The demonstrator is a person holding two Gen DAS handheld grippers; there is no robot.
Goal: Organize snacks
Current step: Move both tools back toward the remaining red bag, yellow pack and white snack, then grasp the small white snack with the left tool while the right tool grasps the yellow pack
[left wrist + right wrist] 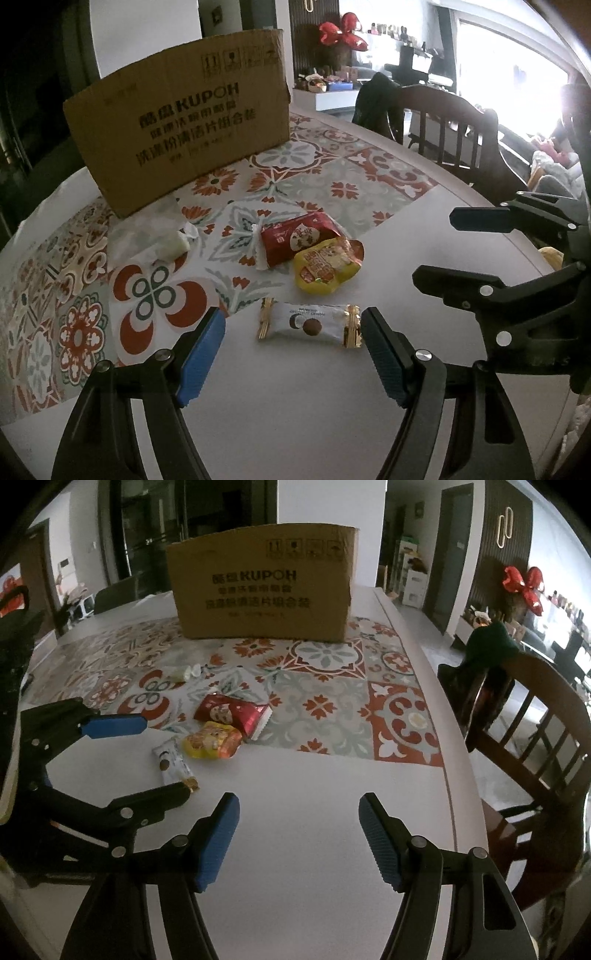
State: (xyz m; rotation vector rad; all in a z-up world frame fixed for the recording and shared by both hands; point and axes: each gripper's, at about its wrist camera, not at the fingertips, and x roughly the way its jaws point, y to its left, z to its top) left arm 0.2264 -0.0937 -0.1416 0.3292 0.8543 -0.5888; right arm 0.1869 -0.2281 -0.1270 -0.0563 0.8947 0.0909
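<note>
A white snack packet with gold ends (309, 325) lies on the table between the open jaws of my left gripper (293, 354), untouched. Behind it lie a yellow packet (325, 266) and a red packet (295, 238). A clear wrapper with a pale sweet (162, 236) lies further left. A brown cardboard box (177, 122) stands at the back. My right gripper (299, 843) is open and empty over bare table, right of the snacks. In the right wrist view the white packet (173, 762), yellow packet (212, 740), red packet (231, 712) and box (262, 581) show too.
A patterned tile mat (332, 701) covers the table's middle. A wooden chair (532, 731) with a dark garment stands at the table's right edge (454, 775). The left gripper shows at left in the right wrist view (147, 757).
</note>
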